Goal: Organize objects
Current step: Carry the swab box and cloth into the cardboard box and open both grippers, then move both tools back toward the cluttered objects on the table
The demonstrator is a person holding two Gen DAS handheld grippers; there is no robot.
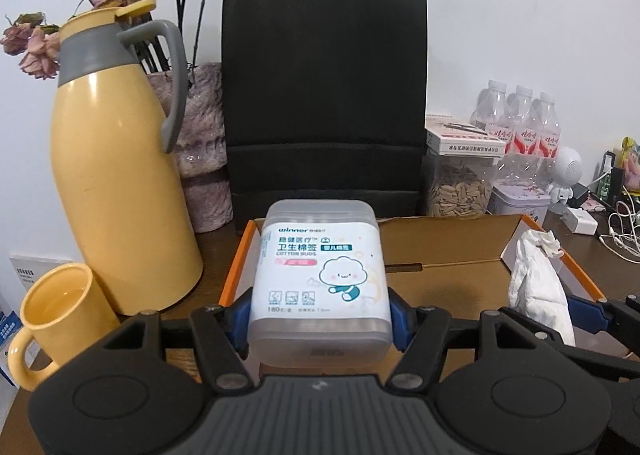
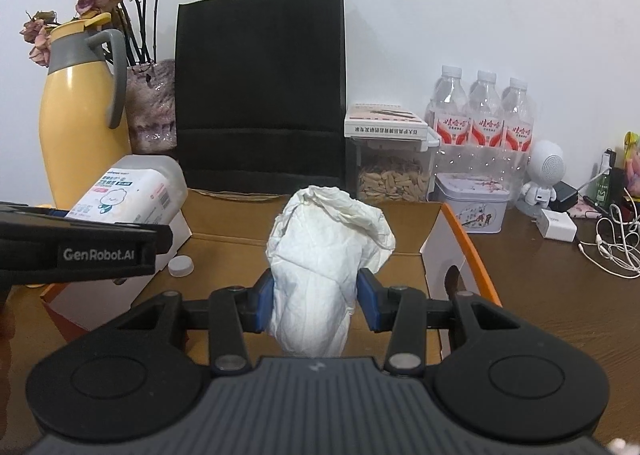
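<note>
My left gripper [image 1: 320,325] is shut on a clear plastic box of cotton buds [image 1: 322,275] with a white label, held over the left part of an open cardboard box [image 1: 452,243] with orange edges. My right gripper [image 2: 316,305] is shut on a crumpled white paper wad [image 2: 324,251], held over the same cardboard box [image 2: 224,231]. In the right wrist view the cotton buds box [image 2: 132,195] and the left gripper's black body [image 2: 80,251] show at the left. In the left wrist view the paper wad [image 1: 538,283] shows at the right.
Behind the cardboard box stand a yellow thermos jug [image 1: 116,175], a yellow mug [image 1: 52,315], a vase of dried flowers [image 1: 204,151], a black paper bag [image 1: 324,103], a jar of seeds [image 2: 390,171], water bottles [image 2: 484,115] and a tin [image 2: 472,207]. Cables [image 2: 616,239] lie at right. A white cap [image 2: 181,266] sits by the box.
</note>
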